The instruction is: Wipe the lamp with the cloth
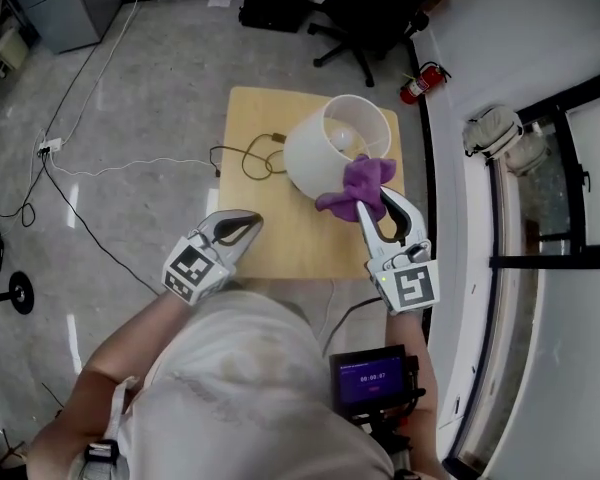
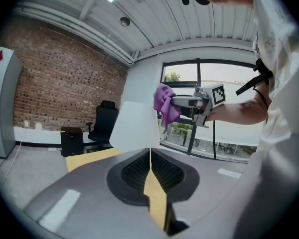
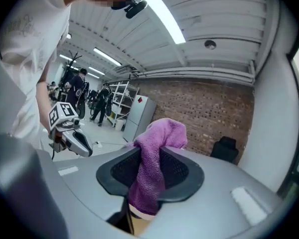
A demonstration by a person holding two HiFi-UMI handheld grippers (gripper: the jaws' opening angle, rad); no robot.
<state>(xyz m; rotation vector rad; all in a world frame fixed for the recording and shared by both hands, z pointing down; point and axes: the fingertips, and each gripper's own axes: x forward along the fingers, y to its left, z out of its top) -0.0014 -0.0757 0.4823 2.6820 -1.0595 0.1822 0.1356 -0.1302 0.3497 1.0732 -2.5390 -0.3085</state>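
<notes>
My right gripper (image 1: 378,206) pinches the purple terry cloth (image 1: 356,186), which is bunched at the rim of the white drum-shaded lamp (image 1: 330,143) on the pale wooden table (image 1: 270,243). My left gripper (image 1: 245,226) hovers closed and empty. I judge the wiping itself has barely begun, so most of the shade is left.

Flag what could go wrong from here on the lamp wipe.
1. The left gripper is shut and off the lamp, so nothing steadies it. A push from the cloth could tip it or slide it toward the table edge.
2. The right gripper pinches only a fold of the cloth, so drag on the lamp might pull it loose.
3. The looped cord could snag.
</notes>
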